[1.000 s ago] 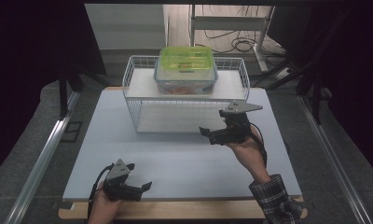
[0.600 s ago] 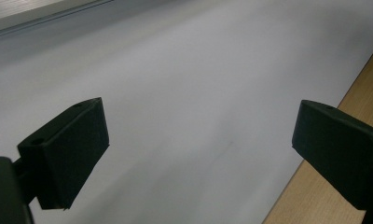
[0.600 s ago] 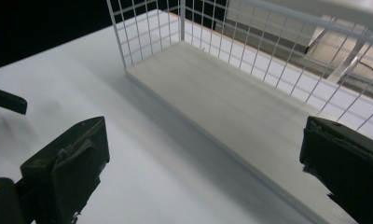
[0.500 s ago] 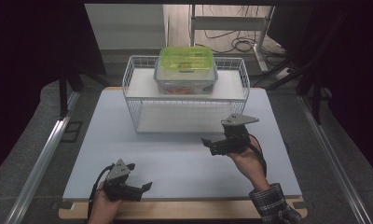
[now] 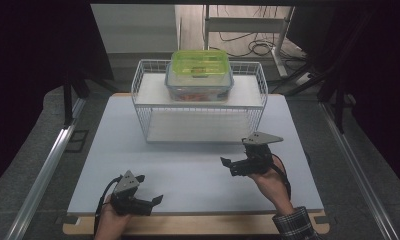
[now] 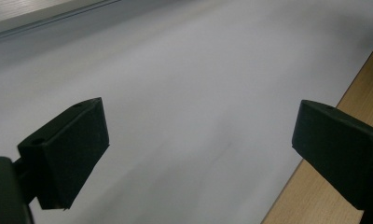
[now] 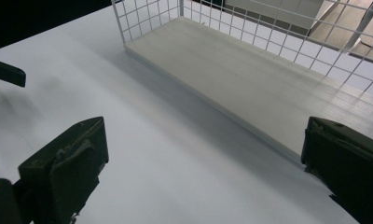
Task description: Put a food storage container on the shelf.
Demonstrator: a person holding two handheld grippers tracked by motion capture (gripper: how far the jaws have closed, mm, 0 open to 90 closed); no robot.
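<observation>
- Dark room around a table (image 5: pixel 293 220) with a pale wooden edge; white mat (image 5: pixel 188 170) covers most of the top, cables on the floor behind.
- White wire rack (image 5: pixel 200 107) stands at the far middle of the mat, two shelves, used as landmark.
- Clear container (image 5: pixel 199 82) with a green lid (image 5: pixel 199 62) sits on the rack's top shelf, roughly centred; reddish contents inside, too blurred to identify.
- Rack's lower shelf (image 7: pixel 250 74) is a bare pale board, seen close in the right gripper view behind the wire grid.
- Right gripper (image 5: pixel 228 164) is in front of the rack's right end, just off its front edge, above the mat, pointing left; jaws wide apart, nothing between them.
- Right hand (image 5: pixel 270 182) holds it from the near side, plaid cuff at the table edge.
- Left gripper (image 5: pixel 155 201) is well in front of the rack's left half, near the mat's near edge, low over the mat; jaws spread wide, gripping nothing.
- Left gripper view: bare mat between the jaws, wooden table edge at right.
- Container is well apart from both grippers; neither touches the rack.
</observation>
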